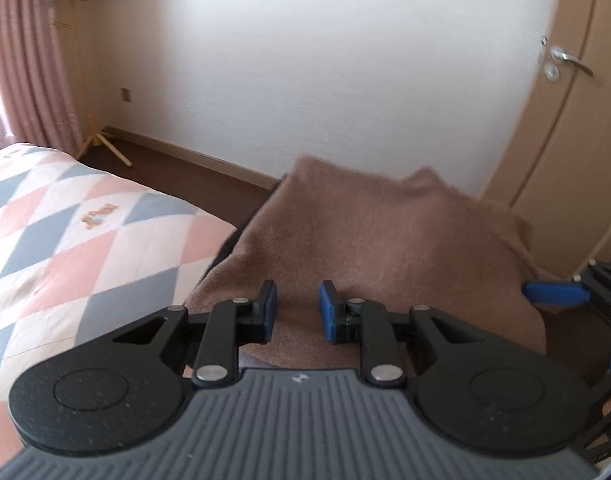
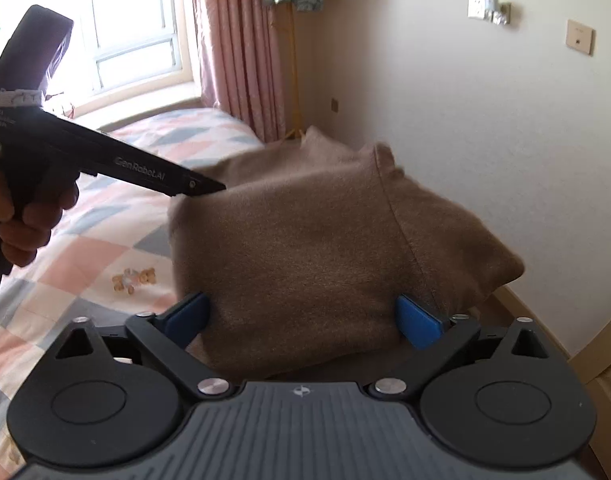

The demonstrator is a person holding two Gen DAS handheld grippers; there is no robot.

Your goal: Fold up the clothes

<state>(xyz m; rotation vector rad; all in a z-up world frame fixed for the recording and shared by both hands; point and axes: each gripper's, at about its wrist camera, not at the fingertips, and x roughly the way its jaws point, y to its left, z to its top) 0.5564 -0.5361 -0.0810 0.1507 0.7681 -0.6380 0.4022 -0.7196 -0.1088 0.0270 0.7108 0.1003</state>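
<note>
Left wrist view: we find the left gripper (image 1: 296, 309) nearest the lens, its blue pads (image 1: 328, 312) standing a narrow gap apart with brown knit showing between them; we cannot tell whether the pads press on the cloth or merely hover over it. Just past the fingers lies the brown sweater (image 1: 385, 240), a folded bundle that fills the middle of this view and looks blurred at its far edge. At the sweater's right edge we note the blue pad of the right gripper (image 1: 555, 294) against the cloth. Left of the sweater we see the bed quilt (image 1: 85, 232), patterned in pink, grey and white diamonds. Beyond the sweater runs a dark floor (image 1: 193, 176), then a white wall (image 1: 305, 80), with a door (image 1: 573, 120) to the sweater's far right and a pink curtain (image 1: 29, 60) to its far left.

In the right wrist view we record the right gripper (image 2: 311, 318) with jaws spread wide and the sweater (image 2: 305, 248) filling the span between them; both blue pads (image 2: 419, 322) bear on its sides, so we judge it grasped. At the sweater's upper left corner the left gripper's black body (image 2: 137, 164) meets the cloth, carried by a person's hand (image 2: 23, 216). Behind lies the quilt (image 2: 105, 240), then the curtain (image 2: 237, 40) and a bright window (image 2: 125, 20)
</note>
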